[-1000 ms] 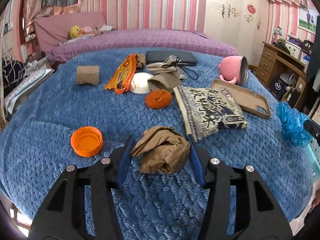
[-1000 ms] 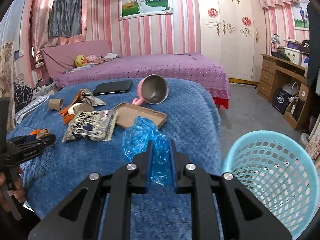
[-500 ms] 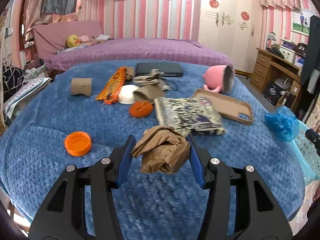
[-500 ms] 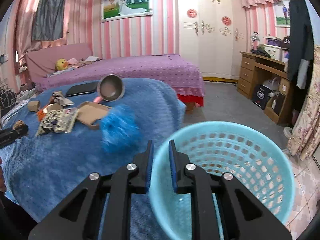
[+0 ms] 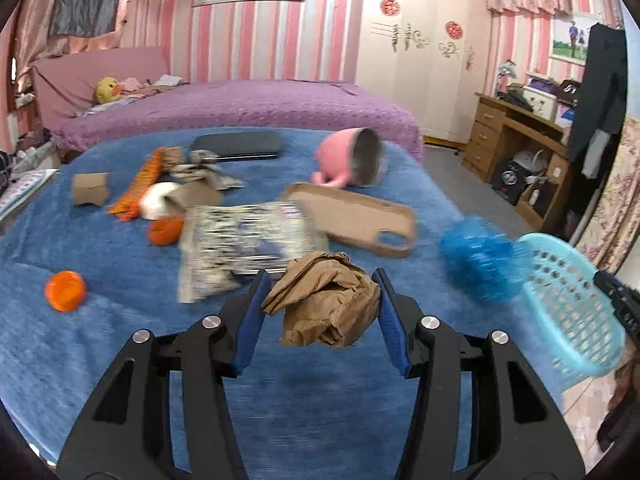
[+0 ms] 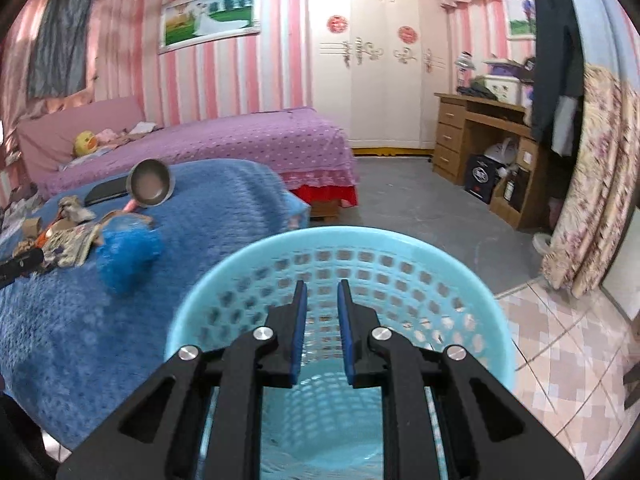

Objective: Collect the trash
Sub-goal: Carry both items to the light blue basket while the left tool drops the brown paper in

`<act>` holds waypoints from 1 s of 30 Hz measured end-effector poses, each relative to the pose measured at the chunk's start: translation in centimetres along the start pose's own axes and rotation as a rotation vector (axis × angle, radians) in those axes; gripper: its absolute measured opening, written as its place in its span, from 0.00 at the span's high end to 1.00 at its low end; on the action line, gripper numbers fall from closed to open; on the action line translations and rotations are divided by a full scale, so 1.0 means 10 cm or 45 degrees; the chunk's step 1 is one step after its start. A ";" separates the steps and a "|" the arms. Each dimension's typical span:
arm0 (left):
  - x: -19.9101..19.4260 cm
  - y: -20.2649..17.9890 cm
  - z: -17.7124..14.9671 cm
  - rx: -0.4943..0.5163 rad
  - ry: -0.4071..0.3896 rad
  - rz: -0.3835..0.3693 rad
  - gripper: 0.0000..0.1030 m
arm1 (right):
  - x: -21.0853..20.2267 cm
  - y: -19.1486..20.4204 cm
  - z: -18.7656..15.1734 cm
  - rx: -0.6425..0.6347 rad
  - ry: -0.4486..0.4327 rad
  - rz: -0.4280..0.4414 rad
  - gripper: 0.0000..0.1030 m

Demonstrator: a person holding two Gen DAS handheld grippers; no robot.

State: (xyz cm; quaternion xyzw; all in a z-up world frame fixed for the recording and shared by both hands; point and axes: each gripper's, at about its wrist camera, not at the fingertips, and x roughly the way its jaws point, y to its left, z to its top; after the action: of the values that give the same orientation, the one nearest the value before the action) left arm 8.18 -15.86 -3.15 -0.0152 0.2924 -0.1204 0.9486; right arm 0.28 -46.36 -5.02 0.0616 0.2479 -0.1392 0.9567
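- Crumpled brown paper wad (image 5: 326, 300), the trash in hand, is pinched between the blue pads of the left gripper (image 5: 320, 300) and hangs above the blue quilted bedspread (image 5: 120, 360)
- Right gripper (image 6: 322, 318) holds nothing, its jaws parted a little, and sits over the mouth of the light blue perforated plastic basket (image 6: 460, 280)
- Blurred blue crinkled plastic bag (image 6: 128, 256) is seen just left of the basket rim, at the bedspread's edge; whether it rests there or is in the air I cannot tell
- Farther out on the bedspread lie a patterned black-and-white packet (image 5: 244, 240), a tan phone case (image 5: 356, 220) and an orange bottle cap (image 5: 65, 290)
- Beyond those, a pink mug (image 5: 352, 158) lies on its side, with a brown cardboard tube (image 5: 90, 189) off to the left
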 end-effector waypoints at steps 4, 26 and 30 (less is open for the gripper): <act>0.01 -0.28 -0.03 0.001 -0.011 -0.064 0.51 | -0.05 -0.17 0.03 0.051 -0.012 0.010 0.83; 0.00 0.75 0.01 -0.014 0.017 0.190 0.50 | 0.74 1.69 0.14 -0.073 0.209 0.322 0.61; 0.00 0.72 0.03 0.006 -0.008 0.201 0.50 | 0.62 1.63 0.17 -0.095 0.135 0.313 0.64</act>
State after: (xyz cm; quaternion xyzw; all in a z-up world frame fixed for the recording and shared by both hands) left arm 9.92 -8.83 -3.59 0.0096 0.2896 -0.0460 0.9560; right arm 11.08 -32.60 -5.73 0.0631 0.2939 -0.0080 0.9537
